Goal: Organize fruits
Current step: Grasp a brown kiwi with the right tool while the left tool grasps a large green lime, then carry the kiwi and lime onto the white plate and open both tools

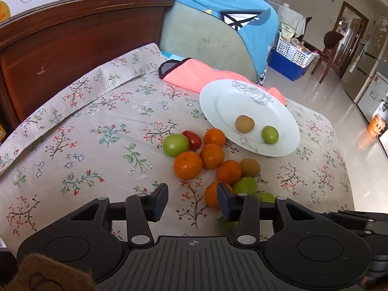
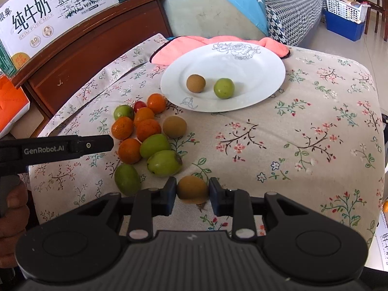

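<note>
Holding a brown kiwi-like fruit (image 2: 192, 190) between its two pads, the right gripper (image 2: 192, 195) is nearly closed, with the fruit low over or resting on the flowered cloth (image 2: 303, 131) at the near edge; which of the two cannot be told. The step in hand looks like carrying it to the white plate (image 2: 262, 55) at the far middle. To do it well, I would keep the squeeze light on the round, soft-looking fruit, lift straight up before travelling, and set it down on bare plate right of the two fruits already there, a brown one (image 2: 196, 83) and a green one (image 2: 224, 88), so nothing gets knocked rolling.

The left gripper (image 1: 192, 200) stands partly open with only cloth between its pads; an orange (image 1: 212, 197) sits just behind its right finger, untouched. In the right wrist view its body reaches in from the near left, close to the pile.

That pile lies left of the carrying path: green fruits (image 2: 164, 162), more oranges (image 2: 148, 129), another brown fruit (image 2: 174, 126) and a small red one (image 2: 140, 105), many of them touching. A low swing could nudge them. Beyond the plate a pink towel (image 2: 169, 48) lies partly under its far rim, then a wooden headboard (image 2: 97, 46) with a milk carton box (image 2: 48, 12).
</note>
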The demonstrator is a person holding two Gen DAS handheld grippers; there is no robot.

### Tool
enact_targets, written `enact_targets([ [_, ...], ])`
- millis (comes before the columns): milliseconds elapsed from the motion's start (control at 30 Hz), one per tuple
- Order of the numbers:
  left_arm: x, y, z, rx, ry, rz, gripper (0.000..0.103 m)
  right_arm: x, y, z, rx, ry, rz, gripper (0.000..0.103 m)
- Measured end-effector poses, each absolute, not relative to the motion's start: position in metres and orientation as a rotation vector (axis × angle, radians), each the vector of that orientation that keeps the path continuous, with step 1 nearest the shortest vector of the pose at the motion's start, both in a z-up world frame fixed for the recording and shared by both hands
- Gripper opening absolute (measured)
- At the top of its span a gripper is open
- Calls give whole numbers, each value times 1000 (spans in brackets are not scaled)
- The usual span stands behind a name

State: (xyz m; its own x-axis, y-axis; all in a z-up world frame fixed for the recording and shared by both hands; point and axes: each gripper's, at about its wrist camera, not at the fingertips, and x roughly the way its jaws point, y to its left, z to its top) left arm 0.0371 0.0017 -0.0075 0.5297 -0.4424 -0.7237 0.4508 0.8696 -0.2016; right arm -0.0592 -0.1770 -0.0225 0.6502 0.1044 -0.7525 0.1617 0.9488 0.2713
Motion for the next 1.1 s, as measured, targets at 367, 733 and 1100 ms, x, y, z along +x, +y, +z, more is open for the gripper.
enact_targets([
  [367, 5, -19, -15, 82, 891, -631, 43, -60, -184, -23, 354, 871, -62, 29],
  [733, 0, -29, -29, 141, 901, -604, 40, -60, -183, -23, 349, 872, -62, 29],
  [1100, -1, -24, -23, 99, 876, -606, 29, -60, -183, -23, 358, 874, -57, 29],
])
